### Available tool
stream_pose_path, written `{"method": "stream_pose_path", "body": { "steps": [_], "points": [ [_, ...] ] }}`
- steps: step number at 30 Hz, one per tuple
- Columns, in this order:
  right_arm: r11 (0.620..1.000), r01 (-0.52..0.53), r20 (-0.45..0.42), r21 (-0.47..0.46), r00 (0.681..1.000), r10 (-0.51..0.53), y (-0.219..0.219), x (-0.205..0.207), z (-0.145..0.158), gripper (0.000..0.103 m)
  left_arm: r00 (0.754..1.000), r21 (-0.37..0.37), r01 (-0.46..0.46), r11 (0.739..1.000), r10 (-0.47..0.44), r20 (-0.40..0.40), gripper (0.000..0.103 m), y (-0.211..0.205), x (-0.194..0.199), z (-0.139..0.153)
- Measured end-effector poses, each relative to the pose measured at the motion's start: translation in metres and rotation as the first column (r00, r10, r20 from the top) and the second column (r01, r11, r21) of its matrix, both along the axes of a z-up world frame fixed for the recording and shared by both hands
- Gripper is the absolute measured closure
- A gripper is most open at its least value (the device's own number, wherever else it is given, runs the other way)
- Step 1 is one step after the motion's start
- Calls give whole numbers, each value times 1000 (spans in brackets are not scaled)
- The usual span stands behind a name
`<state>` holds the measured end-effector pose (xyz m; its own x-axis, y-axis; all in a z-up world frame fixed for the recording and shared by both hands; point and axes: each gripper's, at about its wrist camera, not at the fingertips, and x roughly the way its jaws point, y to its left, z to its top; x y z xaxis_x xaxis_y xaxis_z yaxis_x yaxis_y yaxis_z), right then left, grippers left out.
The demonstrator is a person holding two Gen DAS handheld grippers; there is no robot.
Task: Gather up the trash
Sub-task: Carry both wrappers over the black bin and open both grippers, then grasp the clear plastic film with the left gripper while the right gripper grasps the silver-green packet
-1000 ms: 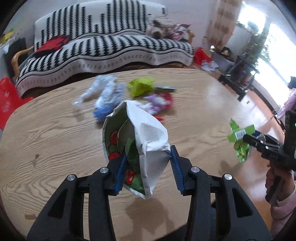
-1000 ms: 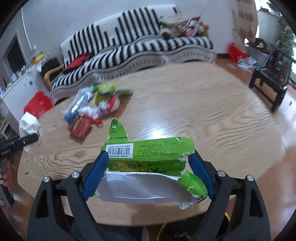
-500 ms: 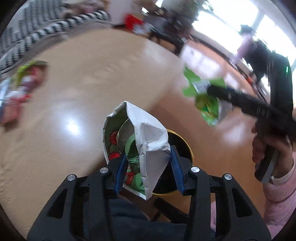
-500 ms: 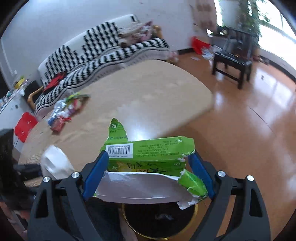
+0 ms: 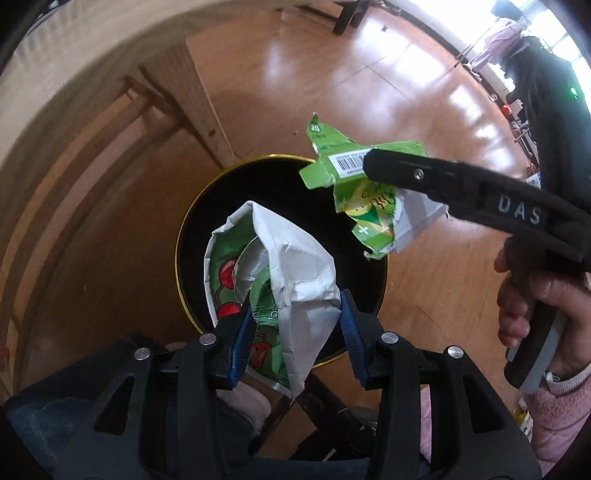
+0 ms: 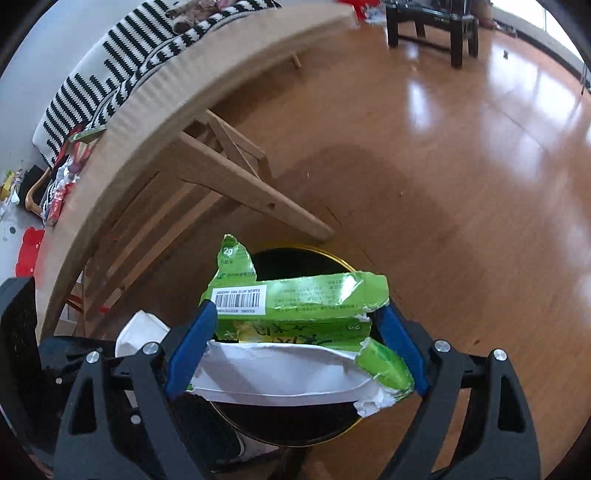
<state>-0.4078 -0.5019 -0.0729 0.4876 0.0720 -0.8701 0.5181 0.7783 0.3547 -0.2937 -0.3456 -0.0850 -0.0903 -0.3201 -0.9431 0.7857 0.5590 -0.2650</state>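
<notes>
My left gripper [image 5: 295, 314] is shut on a crumpled white wrapper [image 5: 295, 258] with a green and red cherry print. It points down over a black bin with a gold rim [image 5: 273, 184] on the floor. My right gripper [image 5: 376, 184] comes in from the right, shut on a torn green carton [image 5: 354, 192] with a barcode, above the bin's far right side. In the right wrist view the right gripper [image 6: 295, 317] clamps the green carton [image 6: 314, 291] across its width above the bin [image 6: 332, 256]. The white wrapper [image 6: 138, 330] shows at the lower left.
The wooden table's edge [image 5: 74, 92] curves along the left, and its slanted legs [image 6: 236, 181] stand close behind the bin. More wrappers [image 6: 62, 184] lie on the tabletop. A striped sofa [image 6: 110, 62] and a dark stool [image 6: 428, 22] stand farther off. A hand [image 5: 532, 306] holds the right gripper.
Both grippers have swung off the tabletop and tipped downward, and now hang over the bin on the floor. Each keeps the same piece of trash in its jaws.
</notes>
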Motion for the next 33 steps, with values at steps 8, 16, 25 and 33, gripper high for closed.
{"method": "stream_pose_path", "body": {
  "steps": [8,16,25,33],
  "points": [
    [1000,-11,-20,26,1000,11,0,11,-9,18,999,7,-26,1000,26,-44,60,-6,8,-13],
    [998,3,16,70,1000,-4,-4,13,0,7,999,10,-7,1000,7,36,10,-6,2,4],
    [993,-50,156,-112,986,67,11,50,79,7,958,-147,-248,957,265,109,7,75,54,86],
    [931,-290,156,-223,932,327,76,172,119,7,806,-157,-505,849,529,266,7,199,142,138]
  ]
}}
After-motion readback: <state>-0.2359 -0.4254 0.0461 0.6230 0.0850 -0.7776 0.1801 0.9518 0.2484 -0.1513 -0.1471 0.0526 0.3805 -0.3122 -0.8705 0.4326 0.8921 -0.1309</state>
